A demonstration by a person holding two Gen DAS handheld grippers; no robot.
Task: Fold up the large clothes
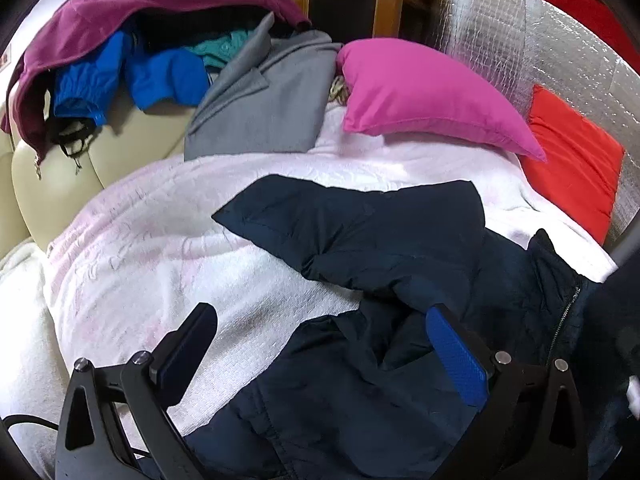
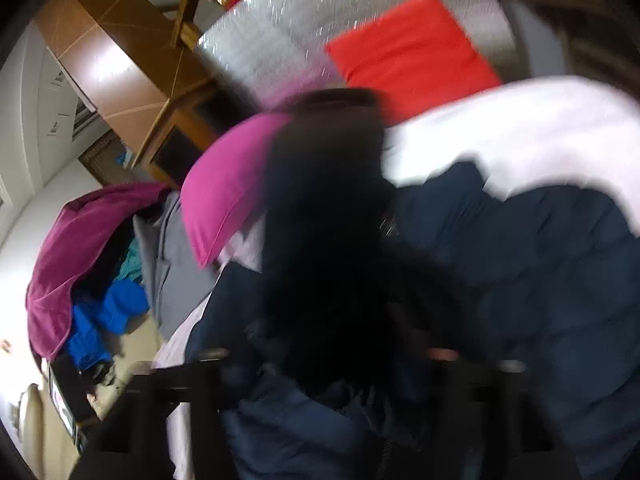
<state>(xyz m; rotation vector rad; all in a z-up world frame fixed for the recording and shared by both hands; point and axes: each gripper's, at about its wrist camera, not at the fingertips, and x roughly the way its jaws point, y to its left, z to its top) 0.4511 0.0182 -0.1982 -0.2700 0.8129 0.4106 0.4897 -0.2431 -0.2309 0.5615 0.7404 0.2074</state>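
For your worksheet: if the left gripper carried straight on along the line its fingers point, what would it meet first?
Most likely the navy padded jacket: the left gripper is open above it, and the jacket's fabric lies between and just ahead of the fingers, spread on the pale pink blanket. Depth is hard to judge through the fisheye.

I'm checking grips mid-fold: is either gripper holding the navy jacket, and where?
Left gripper: open over the navy jacket, holding nothing. Right gripper: too blurred to tell.

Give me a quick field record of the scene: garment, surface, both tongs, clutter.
garment: navy jacket, spread out, zipper showing
surface: white blanket
left tongs: open, over the jacket edge, gripping nothing
right tongs: too blurred to judge; dark fabric in front
pillows: pink pillow, red pillow
pile: grey jacket, blue and maroon clothes behind
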